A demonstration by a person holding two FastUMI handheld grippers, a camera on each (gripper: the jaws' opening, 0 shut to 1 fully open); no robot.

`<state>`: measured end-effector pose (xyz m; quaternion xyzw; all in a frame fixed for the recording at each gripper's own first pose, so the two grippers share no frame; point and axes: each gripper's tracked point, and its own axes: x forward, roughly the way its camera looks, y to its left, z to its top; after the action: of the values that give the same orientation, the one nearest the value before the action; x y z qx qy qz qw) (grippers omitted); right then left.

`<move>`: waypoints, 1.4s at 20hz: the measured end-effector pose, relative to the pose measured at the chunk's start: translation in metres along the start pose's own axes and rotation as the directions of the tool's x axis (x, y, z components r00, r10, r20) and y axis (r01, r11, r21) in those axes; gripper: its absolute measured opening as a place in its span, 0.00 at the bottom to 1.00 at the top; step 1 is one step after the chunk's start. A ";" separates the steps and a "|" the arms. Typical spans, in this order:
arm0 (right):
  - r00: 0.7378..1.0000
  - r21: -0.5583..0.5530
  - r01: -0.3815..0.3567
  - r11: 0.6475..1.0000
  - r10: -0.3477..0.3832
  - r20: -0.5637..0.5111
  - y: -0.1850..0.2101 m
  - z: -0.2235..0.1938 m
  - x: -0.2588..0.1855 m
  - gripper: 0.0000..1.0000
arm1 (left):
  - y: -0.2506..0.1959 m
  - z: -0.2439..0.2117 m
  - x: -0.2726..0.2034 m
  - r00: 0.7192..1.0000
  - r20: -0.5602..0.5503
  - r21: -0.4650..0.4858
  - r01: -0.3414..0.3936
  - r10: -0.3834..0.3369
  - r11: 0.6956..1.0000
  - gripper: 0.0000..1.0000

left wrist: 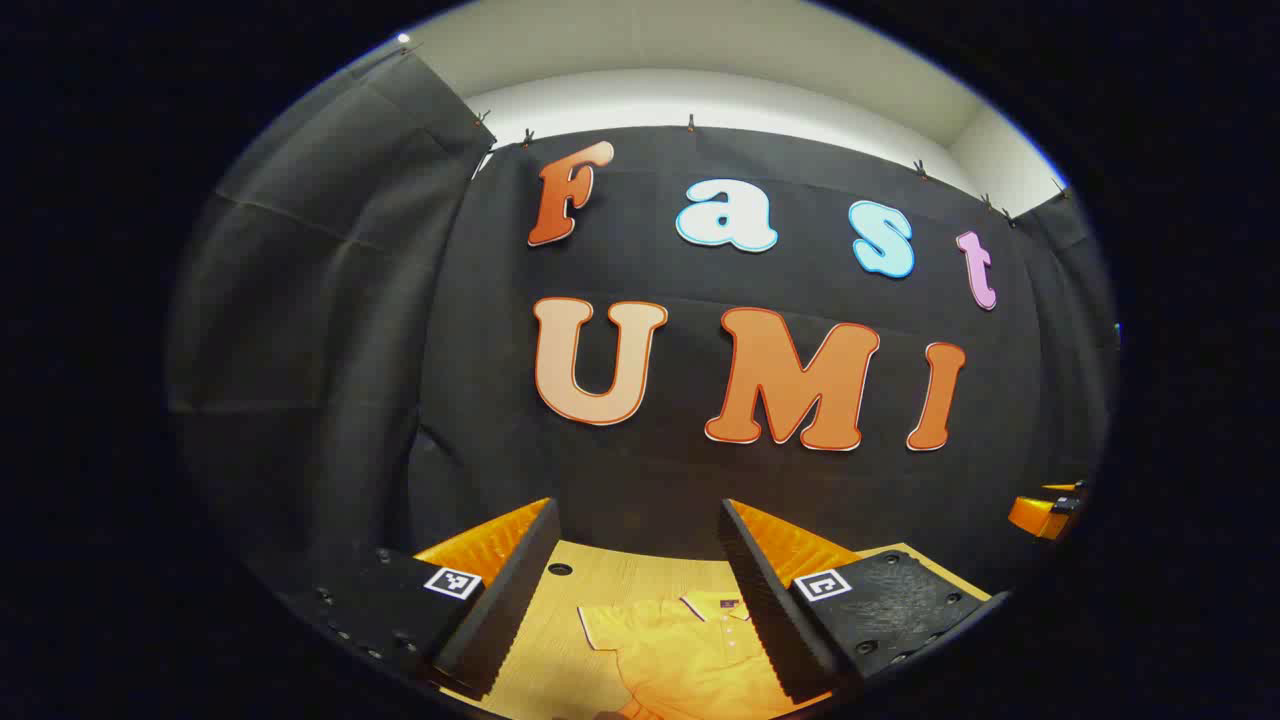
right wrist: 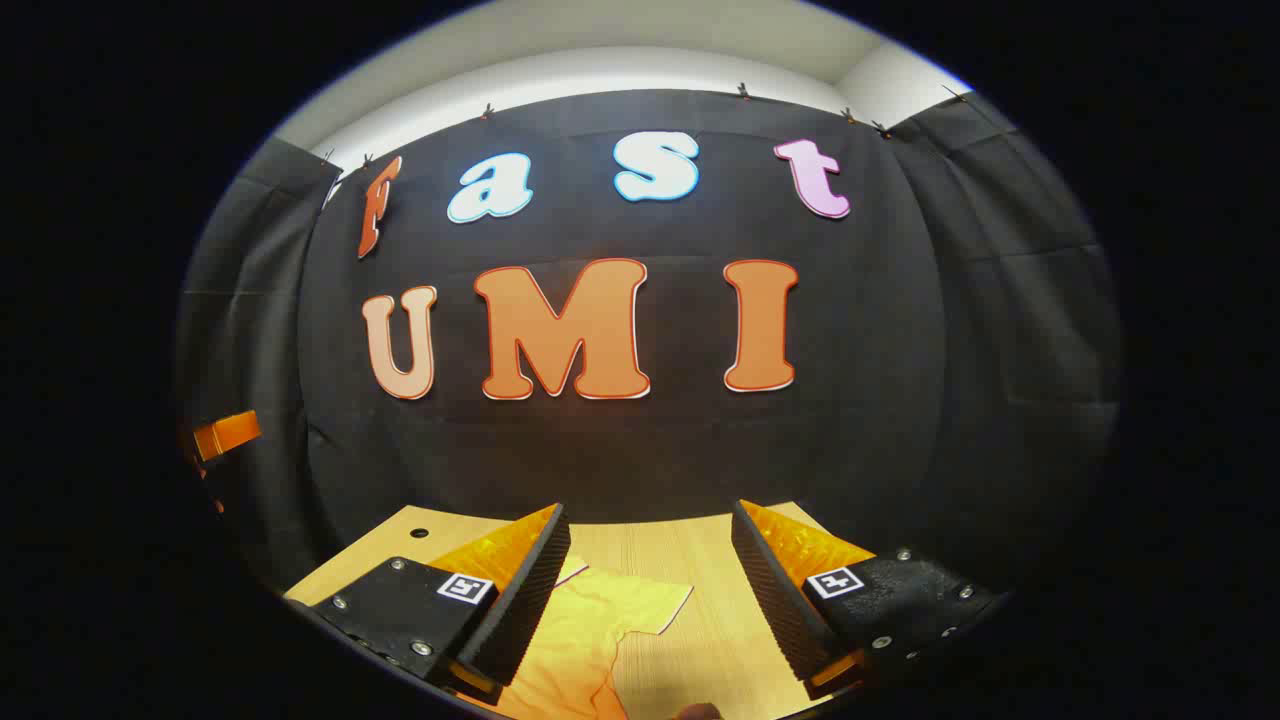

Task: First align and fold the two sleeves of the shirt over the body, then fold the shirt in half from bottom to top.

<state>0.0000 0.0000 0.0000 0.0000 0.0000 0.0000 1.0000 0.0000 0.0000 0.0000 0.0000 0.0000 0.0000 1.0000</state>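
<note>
Both claws are released, and we record them from left to right. Our left gripper (left wrist: 637,600) hangs above the wooden table (left wrist: 560,610) with its two fingers spread wide and nothing between them; through the gap, in the left gripper view, we see the yellow shirt (left wrist: 690,655) lying flat on the table, collar (left wrist: 715,603) toward the black cloth wall and one short sleeve (left wrist: 605,625) spread out to the side. At the far right edge of that view a part of the other gripper (left wrist: 1045,512) shows, well apart from the shirt. Our right gripper (right wrist: 650,600) likewise hangs above the table (right wrist: 700,560), fingers wide apart and gripping nothing. In the right gripper view the shirt (right wrist: 570,650) lies below and toward the left finger, with a short sleeve (right wrist: 645,603) spread flat on the wood between the fingers. Neither sleeve is folded over the body yet.
</note>
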 end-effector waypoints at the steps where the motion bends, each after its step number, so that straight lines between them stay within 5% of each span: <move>1: 1.000 0.002 -0.028 1.000 0.028 0.001 0.004 0.001 0.005 0.98 | 0.000 -0.001 0.005 1.000 0.006 0.012 -0.011 0.011 1.000 0.96; 10: 0.999 -0.006 -0.009 1.000 0.009 -0.032 -0.012 -0.011 0.043 0.98 | 0.000 0.002 0.021 0.999 0.009 0.018 -0.044 0.043 0.999 0.97; 18: 0.992 0.003 0.110 0.994 -0.109 -0.066 -0.009 -0.019 0.049 0.98 | -0.016 -0.007 0.092 0.996 -0.040 0.006 0.085 -0.084 0.996 0.98; 28: 0.976 -0.038 0.140 0.989 -0.144 -0.165 0.002 -0.038 0.077 0.98 | -0.014 -0.034 0.108 0.988 -0.085 0.051 0.136 -0.132 0.989 0.98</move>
<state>0.0773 0.0018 -0.0376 -0.0132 0.0838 -0.0714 0.9938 0.1084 -0.0141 -0.0337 0.0284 0.0408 -0.0673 0.9965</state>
